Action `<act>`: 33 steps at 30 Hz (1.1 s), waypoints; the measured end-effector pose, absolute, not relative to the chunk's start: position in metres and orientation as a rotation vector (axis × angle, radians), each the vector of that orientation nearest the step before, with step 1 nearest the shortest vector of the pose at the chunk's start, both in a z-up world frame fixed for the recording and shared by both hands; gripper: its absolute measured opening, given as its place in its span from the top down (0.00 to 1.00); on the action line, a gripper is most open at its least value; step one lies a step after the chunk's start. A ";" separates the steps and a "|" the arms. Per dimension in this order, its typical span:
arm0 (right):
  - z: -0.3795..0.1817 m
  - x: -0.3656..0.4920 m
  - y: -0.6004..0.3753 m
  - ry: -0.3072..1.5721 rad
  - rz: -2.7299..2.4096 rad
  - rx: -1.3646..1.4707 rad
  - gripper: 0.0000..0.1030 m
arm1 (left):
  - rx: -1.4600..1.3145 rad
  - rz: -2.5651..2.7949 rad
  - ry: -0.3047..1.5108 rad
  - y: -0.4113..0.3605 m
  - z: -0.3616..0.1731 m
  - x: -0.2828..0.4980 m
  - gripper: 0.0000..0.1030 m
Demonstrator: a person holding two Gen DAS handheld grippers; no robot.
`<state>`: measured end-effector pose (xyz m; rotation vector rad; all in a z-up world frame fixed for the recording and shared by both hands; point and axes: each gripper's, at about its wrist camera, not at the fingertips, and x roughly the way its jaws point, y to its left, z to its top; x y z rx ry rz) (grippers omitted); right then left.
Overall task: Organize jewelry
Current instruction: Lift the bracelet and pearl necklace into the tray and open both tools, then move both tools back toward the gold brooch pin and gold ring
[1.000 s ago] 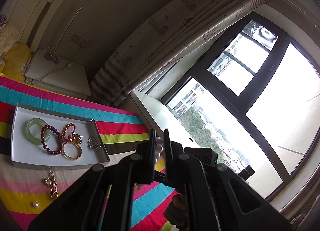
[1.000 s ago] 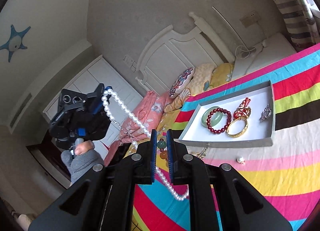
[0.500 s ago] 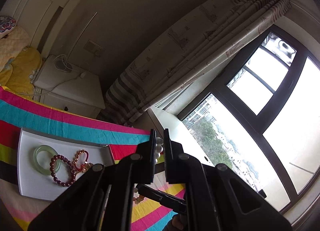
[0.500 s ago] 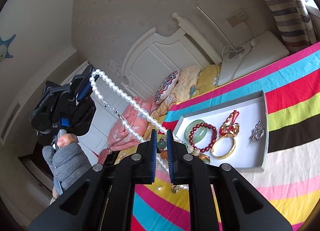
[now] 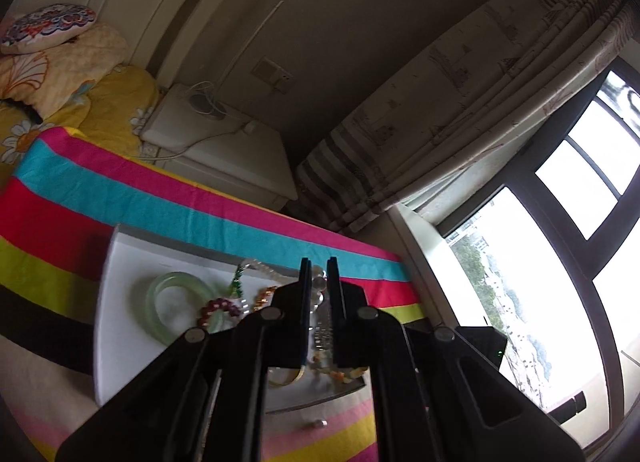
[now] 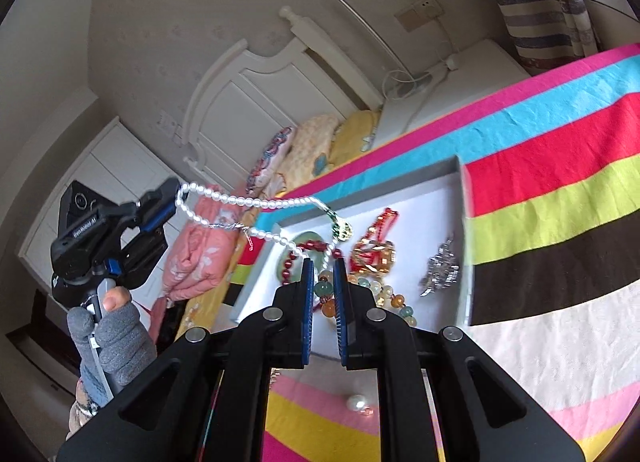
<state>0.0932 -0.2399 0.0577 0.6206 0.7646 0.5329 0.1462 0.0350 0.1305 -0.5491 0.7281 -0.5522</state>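
Note:
A white tray (image 6: 448,197) lies on the striped bedspread. It holds a green jade bangle (image 5: 168,304), a dark red bead bracelet (image 6: 298,256), a red and gold piece (image 6: 374,248) and a silver brooch (image 6: 440,274). My left gripper (image 5: 319,284) is shut on a pearl necklace (image 6: 240,201); it shows at the left in the right wrist view (image 6: 170,199). The strand sags to my right gripper (image 6: 323,286), which is shut on the coloured-bead end (image 6: 324,288) just above the tray.
A loose pearl earring (image 6: 356,402) lies on the bedspread in front of the tray. Pillows (image 5: 60,49) and a white headboard (image 6: 256,101) stand beyond. A white nightstand (image 5: 224,157) and a curtained window (image 5: 560,262) are to the right.
Both grippers have come down and forward over the tray with the necklace. The strand now sags, and its bead end hangs low above the tray.

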 end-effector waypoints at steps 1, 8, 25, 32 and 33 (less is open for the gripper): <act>0.055 0.094 -0.240 0.769 0.525 0.616 0.89 | -0.544 -0.521 0.734 0.043 0.123 0.148 0.93; 0.046 0.100 -0.233 0.790 0.460 0.548 0.88 | -0.479 -0.347 0.791 0.083 0.075 0.153 0.93; 0.061 0.083 -0.233 0.758 0.390 0.465 0.81 | -0.473 -0.265 0.782 0.085 0.048 0.114 0.23; 0.090 0.038 -0.223 0.680 0.478 0.395 0.30 | -0.214 -0.149 0.674 0.055 0.075 0.039 0.03; 0.092 0.030 -0.220 0.680 0.481 0.369 0.30 | -0.188 -0.138 0.667 0.053 0.076 0.030 0.03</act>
